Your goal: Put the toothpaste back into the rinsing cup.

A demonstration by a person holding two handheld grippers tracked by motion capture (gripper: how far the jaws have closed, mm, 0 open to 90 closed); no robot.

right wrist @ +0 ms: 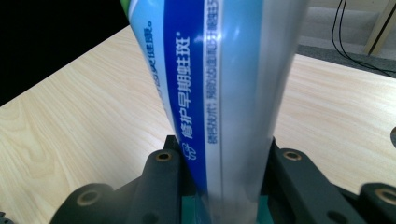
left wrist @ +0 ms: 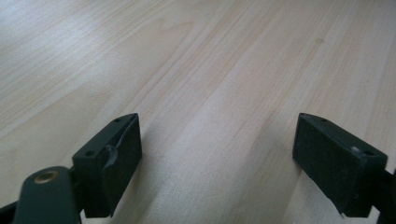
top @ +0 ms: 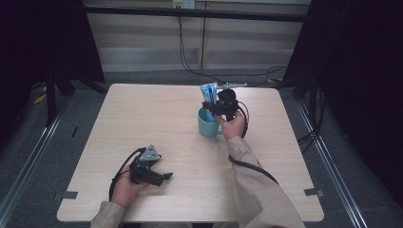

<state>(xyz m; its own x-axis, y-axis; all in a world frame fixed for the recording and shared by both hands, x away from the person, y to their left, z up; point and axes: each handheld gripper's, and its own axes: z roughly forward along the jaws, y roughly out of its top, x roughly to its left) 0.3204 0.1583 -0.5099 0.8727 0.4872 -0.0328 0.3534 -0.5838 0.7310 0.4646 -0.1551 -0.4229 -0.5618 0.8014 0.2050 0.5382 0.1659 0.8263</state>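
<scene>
from the high view, my right gripper (top: 219, 107) is out over the far middle of the tabletop (top: 142, 118), its fingers clamped on a blue tube (top: 208, 95) that stands in a teal cup (top: 208, 124). the tube's long axis runs close to upright, its flat crimped end above my fingers and its lower end down inside the cup, which sits just under and in front of my right hand (top: 233, 126). my left gripper (top: 153, 176) lies low by the near edge of the tabletop, well apart from the cup, its fingers pointing off to the right with a gap between them, and my left hand (top: 124, 187) wraps its grip.

in the left gripper view, my two black fingers (left wrist: 109, 165) stand wide apart with bare pale wood grain of the tabletop between and beyond them.

in the right gripper view, the tube (right wrist: 219, 93) rises straight up from between my fingers (right wrist: 163, 182), which press on it from both sides. it widens as it goes up. a deep blue band runs along its length with white chinese characters printed lengthwise, a silvery strip beside it carries smaller chinese print that i cannot make out, and a bit of green shows at the top left. a sliver of the teal cup (right wrist: 189, 207) shows just below my fingers.
</scene>
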